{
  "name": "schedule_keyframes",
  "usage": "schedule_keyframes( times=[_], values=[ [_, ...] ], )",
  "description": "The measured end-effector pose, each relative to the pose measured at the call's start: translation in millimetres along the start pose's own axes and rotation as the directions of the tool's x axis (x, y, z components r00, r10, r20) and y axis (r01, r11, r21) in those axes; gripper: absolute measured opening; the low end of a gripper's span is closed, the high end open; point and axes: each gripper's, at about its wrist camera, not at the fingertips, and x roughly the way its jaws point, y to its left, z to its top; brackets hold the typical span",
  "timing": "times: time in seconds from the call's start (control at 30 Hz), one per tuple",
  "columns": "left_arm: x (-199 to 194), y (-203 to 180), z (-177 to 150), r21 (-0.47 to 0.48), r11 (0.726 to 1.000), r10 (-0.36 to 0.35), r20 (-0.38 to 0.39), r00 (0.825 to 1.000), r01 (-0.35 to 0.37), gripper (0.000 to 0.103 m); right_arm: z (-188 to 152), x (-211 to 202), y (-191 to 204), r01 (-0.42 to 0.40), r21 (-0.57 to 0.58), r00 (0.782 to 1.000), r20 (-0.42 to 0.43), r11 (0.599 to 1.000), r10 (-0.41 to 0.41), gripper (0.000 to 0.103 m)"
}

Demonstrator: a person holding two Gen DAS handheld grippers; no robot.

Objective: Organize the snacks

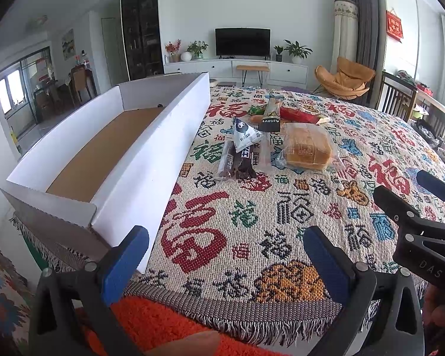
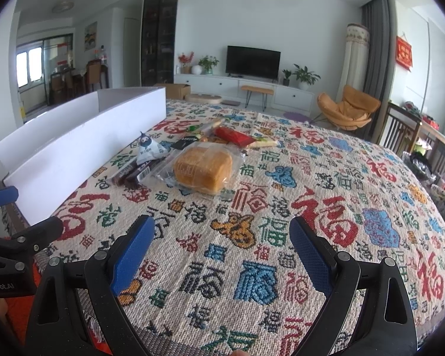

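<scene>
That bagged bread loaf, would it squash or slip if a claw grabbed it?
Probably squashes: the bread loaf looks soft and airy. Its loose clear wrapper may slide or crinkle between the pads. It likely feels light for its bulk.

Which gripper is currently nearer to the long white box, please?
Left. The left gripper hovers right by the near corner of the white box; the right gripper sits farther right, over the patterned cloth.

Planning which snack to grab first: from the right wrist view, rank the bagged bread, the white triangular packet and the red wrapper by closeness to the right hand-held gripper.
1. Bagged bread, straight ahead of the open right hand-held gripper.
2. White triangular packet, further back, left, near the white box.
3. Red wrapper, farthest, behind the bread.
</scene>
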Motion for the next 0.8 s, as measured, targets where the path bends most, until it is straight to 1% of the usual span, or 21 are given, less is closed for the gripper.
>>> schedule_keyframes(
  times=[0.8],
  values=[
    [0.3, 0.0, -0.2, 0.0, 1.0, 0.0, -0.002, 1.0, 0.0, 0.103, -1.1, 0.8, 5.4, -0.011, -0.013, 1.0, -0.008, 1.0, 0.011, 0.094]
  ],
)
